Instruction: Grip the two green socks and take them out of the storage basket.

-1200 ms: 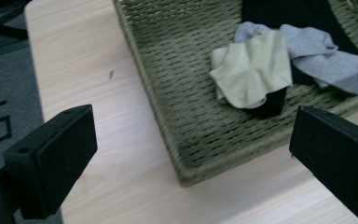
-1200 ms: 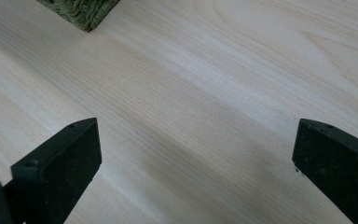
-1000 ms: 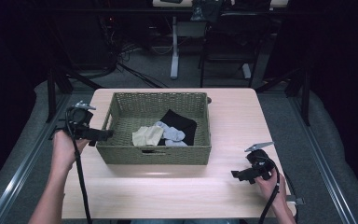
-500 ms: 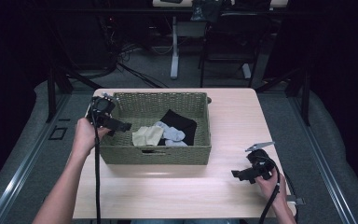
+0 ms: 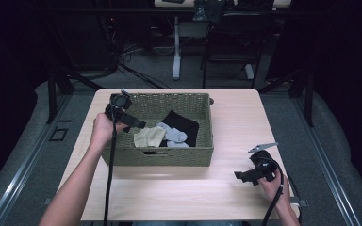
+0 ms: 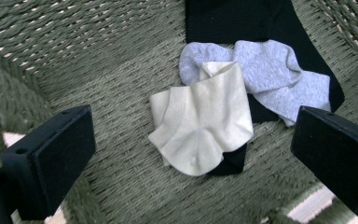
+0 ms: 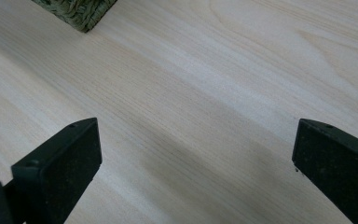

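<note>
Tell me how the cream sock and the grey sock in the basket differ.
The cream sock is pale yellowish; the grey sock is light grey. The cream sock lies on top, overlapping the grey sock's near edge, so the cream one shows whole and the grey one is partly covered. The cream sock lies nearest the open left tongs; the grey sock sits farther off. Both rest partly on a black garment in the woven basket.

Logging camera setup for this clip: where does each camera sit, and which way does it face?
High view: above the person's side, facing forward and down on the table; both forearms, left tool, right tool.
Left gripper view: on the left tool, above the basket, facing down at cream sock, grey sock, black sock; jaws apart.
Right gripper view: low, facing bare tabletop; jaws apart.
Shared: the basket, in all three views.
</note>
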Available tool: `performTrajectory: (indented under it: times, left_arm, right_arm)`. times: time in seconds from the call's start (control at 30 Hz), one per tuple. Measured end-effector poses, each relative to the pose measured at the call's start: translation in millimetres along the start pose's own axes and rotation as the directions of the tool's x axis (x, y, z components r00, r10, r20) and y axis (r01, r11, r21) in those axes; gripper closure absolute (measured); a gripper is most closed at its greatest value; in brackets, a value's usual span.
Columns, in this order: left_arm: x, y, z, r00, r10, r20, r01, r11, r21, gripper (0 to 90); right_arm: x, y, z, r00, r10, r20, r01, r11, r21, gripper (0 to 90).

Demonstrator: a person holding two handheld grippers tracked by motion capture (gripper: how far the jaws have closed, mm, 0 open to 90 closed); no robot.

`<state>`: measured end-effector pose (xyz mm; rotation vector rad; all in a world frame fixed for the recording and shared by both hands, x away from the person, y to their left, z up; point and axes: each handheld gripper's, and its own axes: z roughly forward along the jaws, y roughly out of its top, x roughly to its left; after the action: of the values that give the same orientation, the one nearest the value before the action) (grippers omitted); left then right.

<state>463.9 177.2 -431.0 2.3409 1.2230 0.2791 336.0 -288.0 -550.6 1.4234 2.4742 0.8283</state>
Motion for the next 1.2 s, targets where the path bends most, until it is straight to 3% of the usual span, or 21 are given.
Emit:
performTrajectory:
  times: [0.23, 0.4, 0.7, 0.93, 1.1, 1.2]
  left_arm:
    - [-3.6, 9.2, 15.4, 0.9998, 0.014, 0.011, -0.014, 0.9998, 0.016, 0.0]
    - [-7.1, 14.7, 30.2, 0.9993, 0.026, 0.027, -0.028, 0.998, 0.056, 1.4]
    - [-15.8, 20.6, 54.4, 0.9985, 0.035, 0.041, -0.039, 0.9944, 0.098, 26.7]
    - [-20.0, 20.2, 74.5, 0.9986, 0.046, 0.028, -0.049, 0.9903, 0.13, 40.2]
    - [-21.7, 20.6, 84.1, 0.999, 0.037, 0.027, -0.04, 0.9919, 0.121, 46.5]
    - [-23.2, 21.5, 90.4, 0.9987, 0.038, 0.033, -0.043, 0.9879, 0.149, 52.4]
  right_arm:
    - [0.5, 0.2, 0.4, 1.0, 0.002, 0.009, -0.002, 1.0, 0.0, 0.6]
    - [-0.1, 0.2, 0.0, 1.0, 0.0, 0.002, 0.0, 1.0, 0.002, 0.7]
    - [-1.1, 0.1, -0.7, 1.0, 0.0, 0.001, 0.0, 1.0, 0.001, 0.7]
    - [-0.9, 0.1, -1.3, 1.0, 0.003, 0.0, -0.003, 1.0, -0.003, 0.7]
    - [-0.9, 0.2, -1.4, 1.0, 0.0, 0.001, 0.0, 1.0, -0.002, 0.7]
    - [-1.0, 0.1, -1.3, 1.0, 0.002, -0.001, -0.002, 1.0, -0.005, 0.7]
